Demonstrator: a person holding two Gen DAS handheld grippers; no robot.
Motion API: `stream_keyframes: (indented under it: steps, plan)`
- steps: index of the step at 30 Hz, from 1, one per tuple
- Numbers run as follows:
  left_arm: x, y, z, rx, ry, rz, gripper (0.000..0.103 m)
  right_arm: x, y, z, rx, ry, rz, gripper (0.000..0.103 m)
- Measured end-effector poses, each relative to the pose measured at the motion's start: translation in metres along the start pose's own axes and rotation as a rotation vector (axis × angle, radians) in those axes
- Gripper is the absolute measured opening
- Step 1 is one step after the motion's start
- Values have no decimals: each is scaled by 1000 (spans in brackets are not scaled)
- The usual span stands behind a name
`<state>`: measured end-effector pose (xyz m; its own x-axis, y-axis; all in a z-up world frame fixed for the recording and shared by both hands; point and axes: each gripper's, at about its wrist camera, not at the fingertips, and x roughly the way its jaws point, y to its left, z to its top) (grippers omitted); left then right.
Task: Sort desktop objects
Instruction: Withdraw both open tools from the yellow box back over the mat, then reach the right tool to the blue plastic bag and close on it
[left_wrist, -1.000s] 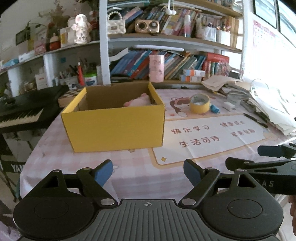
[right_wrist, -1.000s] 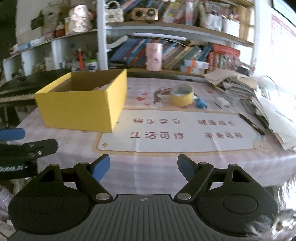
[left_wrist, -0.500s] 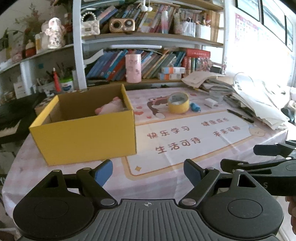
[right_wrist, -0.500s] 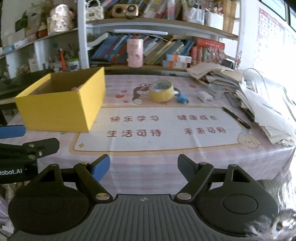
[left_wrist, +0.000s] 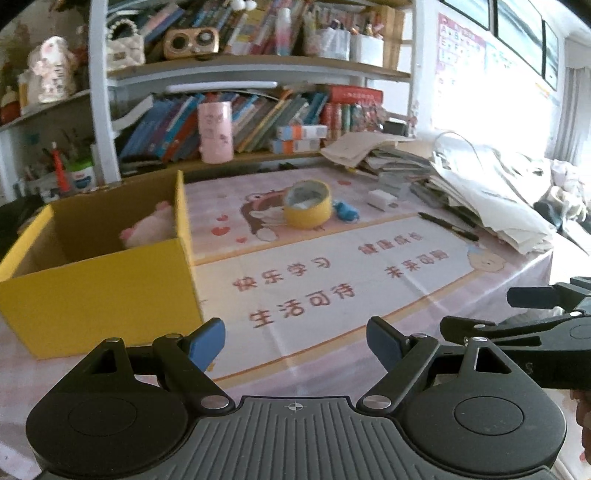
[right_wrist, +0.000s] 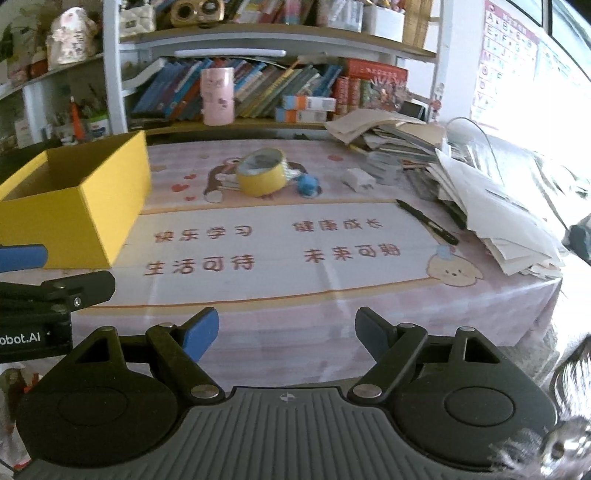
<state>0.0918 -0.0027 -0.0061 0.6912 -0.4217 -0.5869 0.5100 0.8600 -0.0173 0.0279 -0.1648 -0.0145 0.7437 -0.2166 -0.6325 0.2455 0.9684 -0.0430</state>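
Well ahead of both released claws — left claw (left_wrist: 295, 341), right claw (right_wrist: 287, 330) — lies the tape roll (right_wrist: 261, 177).

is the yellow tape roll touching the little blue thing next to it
Cannot tell. In the right wrist view the yellow tape roll and the little blue thing sit very close, but no clear gap or contact shows; the left wrist view is no plainer.

Both wrist views face the shelves across the table (left_wrist: 491, 306) — sharing the tape roll (right_wrist: 261, 176).

Left gripper (left_wrist: 295, 341) matte black, blue finger pads (left_wrist: 207, 341), silver screws, ribbed grey body, right gripper (right_wrist: 286, 332) alike
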Motion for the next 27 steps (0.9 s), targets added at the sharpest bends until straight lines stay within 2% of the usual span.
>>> stream_keyframes:
  steps: [9,27]
  plan:
    - [28,-16,10,-9,30,9,86,25,-23,9,1,34,9,80]
    - [95,-66,61,-49,71,148,86,102,-91,64,-42,70,156,80]
